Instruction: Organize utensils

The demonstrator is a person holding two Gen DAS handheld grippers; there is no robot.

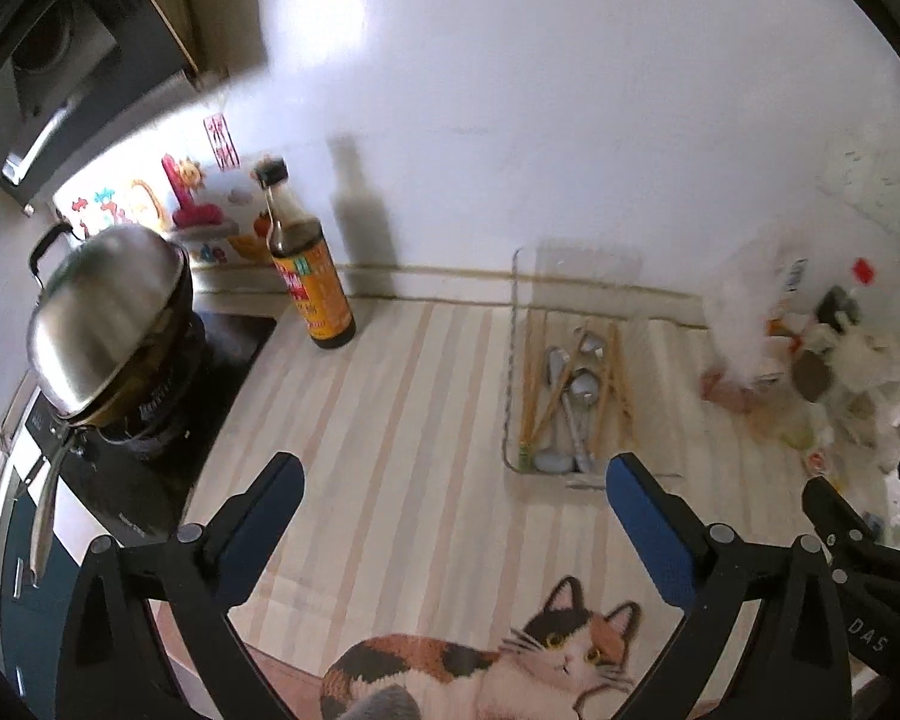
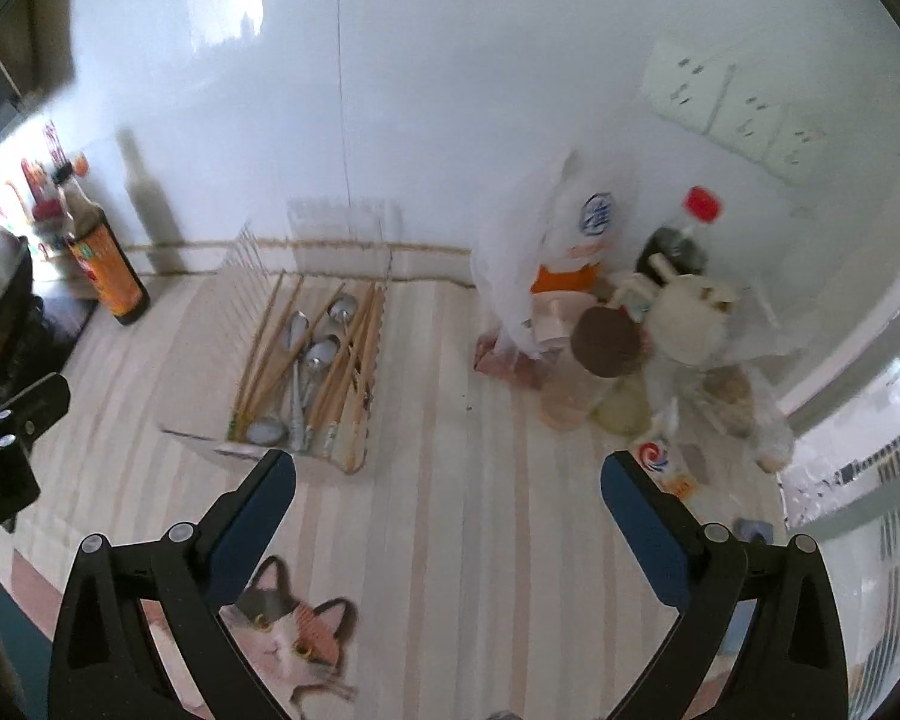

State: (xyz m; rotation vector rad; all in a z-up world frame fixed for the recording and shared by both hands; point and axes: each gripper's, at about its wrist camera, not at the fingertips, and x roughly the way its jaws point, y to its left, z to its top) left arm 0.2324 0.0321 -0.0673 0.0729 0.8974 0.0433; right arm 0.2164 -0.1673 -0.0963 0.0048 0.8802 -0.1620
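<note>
The utensils lie together in a clear plastic tray [image 2: 354, 420] on the striped surface [image 2: 468, 510], near the far wall and between the dark sauce bottle [image 2: 105, 267] on the left and a cluster of bags and jars [image 2: 606, 354] on the right. Inside the tray are several wooden chopsticks [image 2: 267, 354] lying lengthwise and a few metal spoons [image 2: 321, 357] with their bowls toward the far end and their handles toward the near end; some chopsticks cross over the spoons.

Both claws are empty. The left claw [image 1: 453, 507] stands wide open over bare surface, just left of the tray's near end. The right claw [image 2: 450, 501] is spread just as wide, with nothing between its pads, and sits just near and right of the tray.

The chopsticks look light, stiff and thin, so they would likely roll or slip from a loose pinch; a grip across the middle of a bundle, or near the thicker near ends, seems safest. The spoons look heavier, smooth and slick, and the polished bowls would probably slide out of flat pads, so the narrow handles at the near end are the better hold. The tray appears light and thin-walled; it could skid or flex if pushed, and its near rim offers the most reachable edge.
</note>
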